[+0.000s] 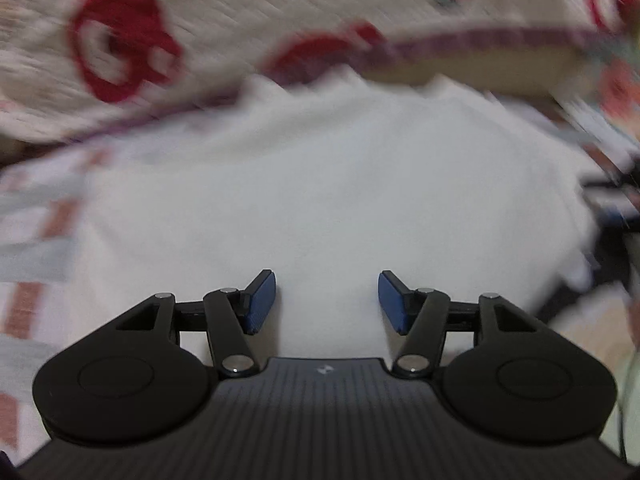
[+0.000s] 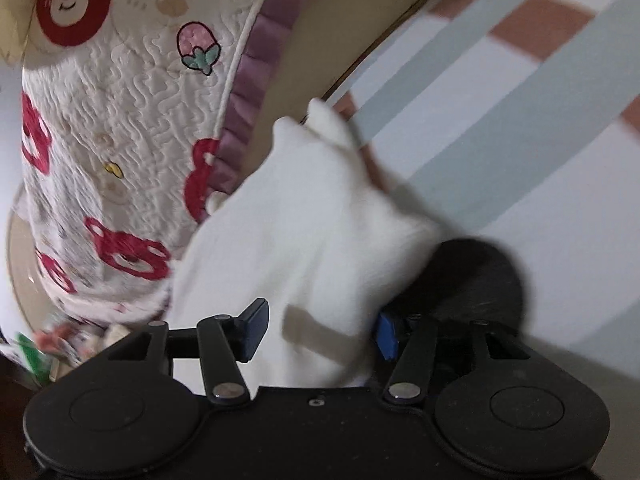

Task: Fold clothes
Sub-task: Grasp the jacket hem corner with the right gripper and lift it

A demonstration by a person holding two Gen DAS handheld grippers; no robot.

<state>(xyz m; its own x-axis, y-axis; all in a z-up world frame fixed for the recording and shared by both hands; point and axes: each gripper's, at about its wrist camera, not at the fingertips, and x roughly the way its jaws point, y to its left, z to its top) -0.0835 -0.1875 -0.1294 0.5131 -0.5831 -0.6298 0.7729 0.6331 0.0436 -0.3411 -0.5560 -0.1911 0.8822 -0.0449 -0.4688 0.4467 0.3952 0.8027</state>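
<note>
Black linkages and blue pads of the left tongs [image 1: 327,302] are filling the bottom of the left wrist view, with the jaws standing spread and nothing between them. They are pointing level over a white garment [image 1: 320,184], which is lying spread out just ahead of the pads. Beyond it a quilted cover [image 1: 224,12] with red bear prints and a purple frill is showing, blurred. A striped sheet [image 1: 36,232] in white, grey and reddish blocks is lying to the left of the garment.

In the right wrist view the right tongs [image 2: 320,330] are also standing spread, tilted relative to the bed. White cloth [image 2: 304,232] is bunching up between the pads and rising in a ridge ahead of them, but the pads are not pinching it. Something dark and blurred [image 2: 472,280] is sitting just beyond the right pad; I cannot tell what it is. The same cover [image 2: 132,120] is lying to the left, the striped sheet [image 2: 500,140] to the right.
</note>
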